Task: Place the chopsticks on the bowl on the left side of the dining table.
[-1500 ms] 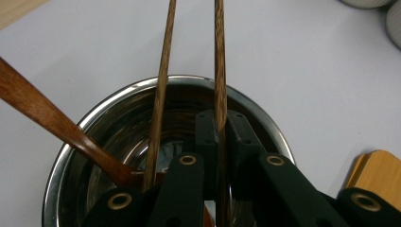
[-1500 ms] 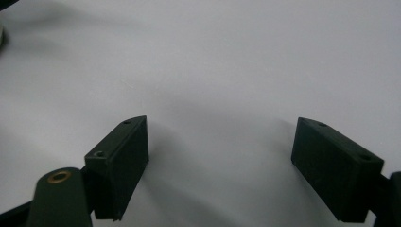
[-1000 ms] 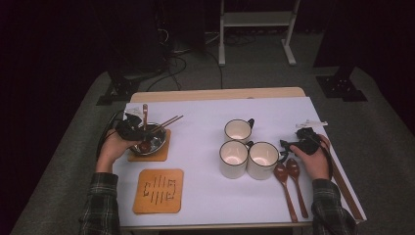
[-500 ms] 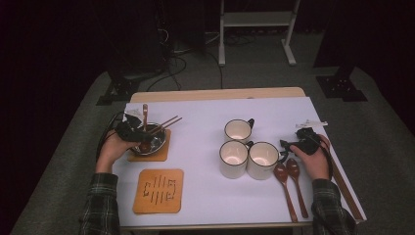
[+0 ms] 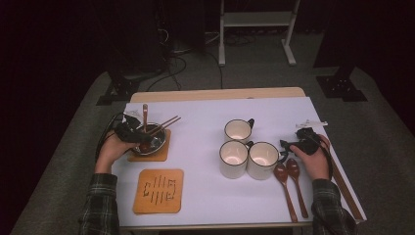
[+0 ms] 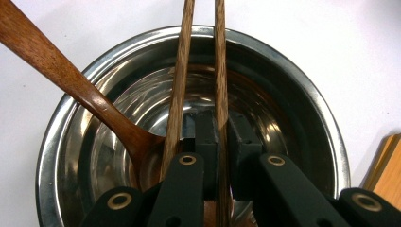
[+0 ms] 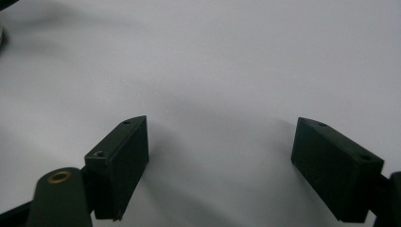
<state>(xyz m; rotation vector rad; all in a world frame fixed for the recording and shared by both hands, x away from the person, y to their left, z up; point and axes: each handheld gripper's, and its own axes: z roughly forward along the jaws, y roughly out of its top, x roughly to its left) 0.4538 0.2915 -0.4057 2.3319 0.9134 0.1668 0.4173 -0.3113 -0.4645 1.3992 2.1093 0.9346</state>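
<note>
Nearest, the left gripper (image 6: 222, 142) reaches into the steel bowl (image 6: 302, 94), jaws clamped on one chopstick (image 6: 220, 71); its twin (image 6: 179, 94) runs just outside the pad. A wooden spoon (image 6: 71, 85) leans in the bowl too, which sits on a coaster (image 5: 164, 147). The right gripper (image 7: 220, 165) rests wide open over bare white tabletop (image 7: 213, 56).
</note>
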